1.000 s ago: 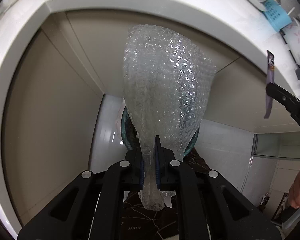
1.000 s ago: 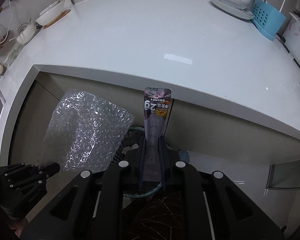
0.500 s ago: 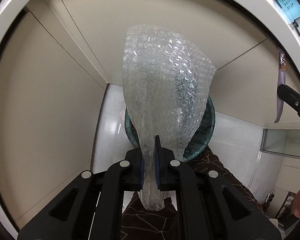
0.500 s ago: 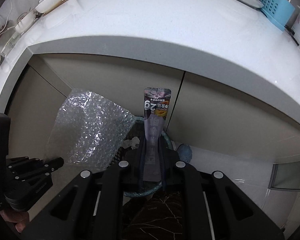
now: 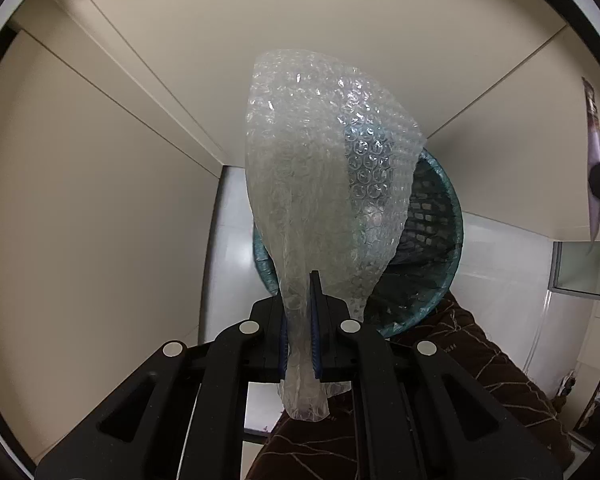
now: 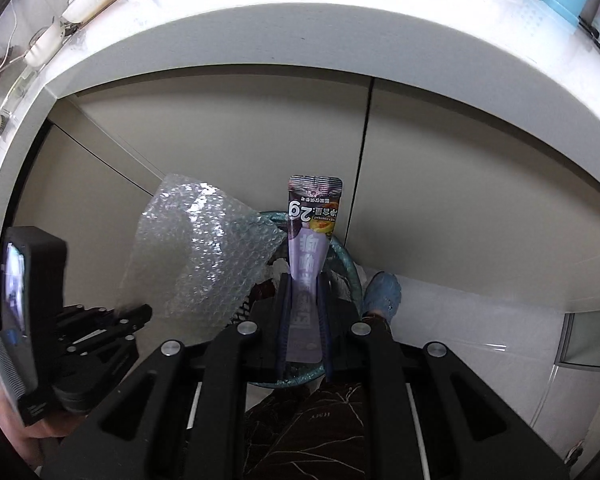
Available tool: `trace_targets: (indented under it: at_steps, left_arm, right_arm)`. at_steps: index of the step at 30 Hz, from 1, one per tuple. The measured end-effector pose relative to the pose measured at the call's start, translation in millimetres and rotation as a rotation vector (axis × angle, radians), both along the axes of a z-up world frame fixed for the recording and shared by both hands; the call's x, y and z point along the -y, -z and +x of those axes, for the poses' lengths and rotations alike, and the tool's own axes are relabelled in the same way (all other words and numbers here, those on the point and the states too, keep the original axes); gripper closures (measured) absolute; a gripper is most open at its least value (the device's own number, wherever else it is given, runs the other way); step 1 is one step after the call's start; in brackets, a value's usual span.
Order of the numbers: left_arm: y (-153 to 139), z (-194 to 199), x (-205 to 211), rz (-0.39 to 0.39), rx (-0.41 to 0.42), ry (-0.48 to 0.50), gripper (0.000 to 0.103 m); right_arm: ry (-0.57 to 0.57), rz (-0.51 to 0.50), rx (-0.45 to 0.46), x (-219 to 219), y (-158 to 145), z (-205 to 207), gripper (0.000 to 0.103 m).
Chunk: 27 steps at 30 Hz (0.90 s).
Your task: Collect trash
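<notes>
- Beige, flat-fronted cabinet doors fill the left and far side of the left wrist view, under a white stone countertop that arcs across the far part of the right wrist view.
- Left gripper, black with blue pads, points downward and is clenched on a clear sheet of bubble wrap; the sheet fans out wide beyond the pads and a short bunched end sticks out on the near side.
- Behind the sheet stands a round teal mesh waste basket lined with a dark bag; the bubble wrap hangs over its left part and hides much of the rim.
- Right gripper is clamped on a narrow purple snack sachet with white lettering, which stands upright between the pads above the same basket's rim.
- On the pale tiled floor just right of the basket lies a crumpled blue scrap.
- Dark brown patterned fabric lies nearest, below both grippers.
</notes>
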<state>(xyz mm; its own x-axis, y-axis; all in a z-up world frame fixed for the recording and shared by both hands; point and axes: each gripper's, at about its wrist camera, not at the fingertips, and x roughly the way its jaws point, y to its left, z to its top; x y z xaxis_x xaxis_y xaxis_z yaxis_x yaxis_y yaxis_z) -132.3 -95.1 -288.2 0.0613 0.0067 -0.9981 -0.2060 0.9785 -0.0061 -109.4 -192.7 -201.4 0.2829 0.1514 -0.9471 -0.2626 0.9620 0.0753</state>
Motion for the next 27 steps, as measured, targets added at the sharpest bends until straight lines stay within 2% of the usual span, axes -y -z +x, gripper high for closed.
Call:
trace_targets:
  at_steps: [6, 8, 9, 10, 12, 14, 16, 20, 22, 24, 27]
  left_arm:
    - [-3.7, 1.1, 2.5, -0.023, 0.037, 0.011, 0.087]
    - [-6.5, 2.0, 5.2, -0.024, 0.056, 0.019, 0.079]
    - [-8.0, 2.2, 5.8, -0.017, 0.065, 0.019, 0.07]
    - [-9.8, 1.6, 5.8, -0.006, 0.071, 0.019, 0.066]
    - [-13.3, 2.4, 4.9, -0.007, 0.086, 0.013, 0.065]
    - [-19.4, 3.4, 1.4, -0.007, 0.108, -0.004, 0.057]
    - [-26.5, 1.9, -2.2, -0.001, 0.138, -0.022, 0.043]
    - [-40.7, -3.3, -14.1, -0.02, 0.194, -0.051, 0.031]
    - [-49.0, -6.8, -22.7, -0.027, 0.225, -0.069, 0.017]
    - [-55.5, -10.8, -30.2, -0.025, 0.247, -0.092, 0.01]
    - [-62.0, -15.0, -42.0, -0.039, 0.265, -0.117, 0.006]
  right_arm:
    - [0.005, 0.023, -0.012, 10.6, 1.9, 1.9, 0.091]
    - [0.009, 0.025, -0.016, 12.8, 2.2, 3.3, 0.091]
    - [0.011, 0.024, -0.018, 12.0, 3.0, 4.9, 0.091]
    - [0.011, 0.023, -0.019, 11.4, 3.1, 5.3, 0.091]
    - [0.007, 0.019, -0.021, 9.9, 2.9, 7.4, 0.091]
    - [0.001, 0.02, -0.023, 8.7, 3.4, 8.2, 0.091]
    - [-0.007, 0.021, -0.025, 9.4, 3.7, 7.8, 0.091]
    - [-0.035, 0.022, -0.035, -0.4, 9.7, 7.9, 0.091]
    - [-0.046, 0.026, -0.042, -6.2, 13.8, 7.6, 0.091]
    - [-0.064, 0.023, -0.052, -14.6, 19.5, 7.2, 0.091]
    - [-0.088, 0.016, -0.068, -27.2, 28.5, 7.3, 0.091]
